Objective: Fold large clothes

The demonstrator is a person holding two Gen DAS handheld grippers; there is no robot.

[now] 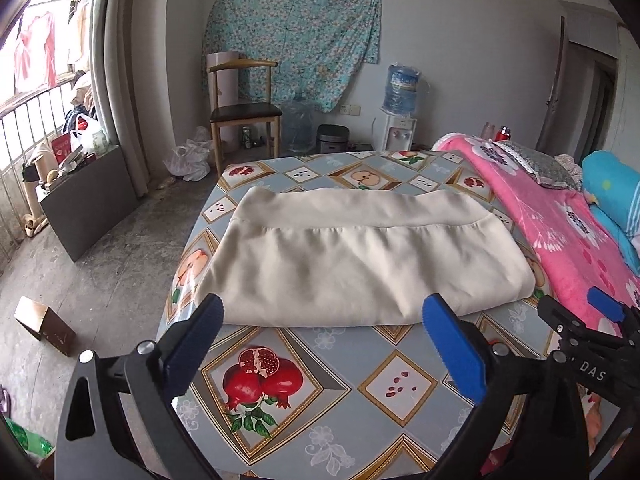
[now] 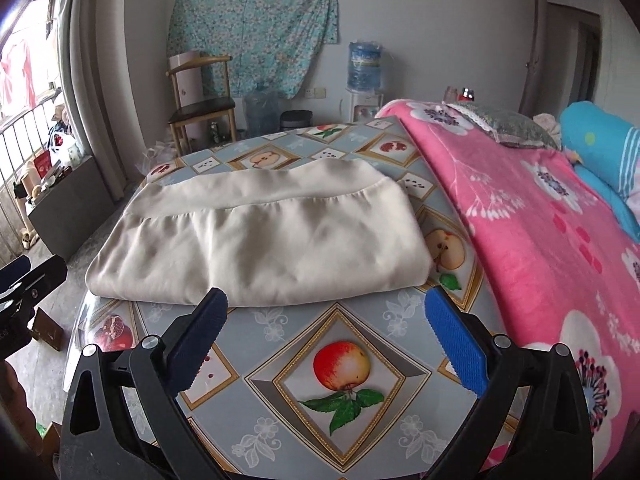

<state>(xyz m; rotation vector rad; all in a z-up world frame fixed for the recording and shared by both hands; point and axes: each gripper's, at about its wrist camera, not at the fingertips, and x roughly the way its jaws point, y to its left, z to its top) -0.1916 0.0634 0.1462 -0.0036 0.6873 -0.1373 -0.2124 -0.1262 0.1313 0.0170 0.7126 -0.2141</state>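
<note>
A cream garment (image 1: 360,260) lies folded into a wide flat rectangle on the fruit-print tablecloth (image 1: 312,400); it also shows in the right wrist view (image 2: 260,244). My left gripper (image 1: 324,312) is open and empty, just short of the garment's near folded edge. My right gripper (image 2: 324,304) is open and empty, also just short of the near edge, towards its right half. The right gripper shows at the right of the left wrist view (image 1: 576,316). The left gripper shows at the left edge of the right wrist view (image 2: 28,280).
A pink flowered blanket (image 2: 540,220) covers the bed right of the tablecloth (image 2: 352,420), with a blue pillow (image 2: 600,144) and grey cushion (image 2: 516,128). A wooden chair (image 1: 244,112), water dispenser (image 1: 400,120) and cardboard box (image 1: 44,324) stand on the floor.
</note>
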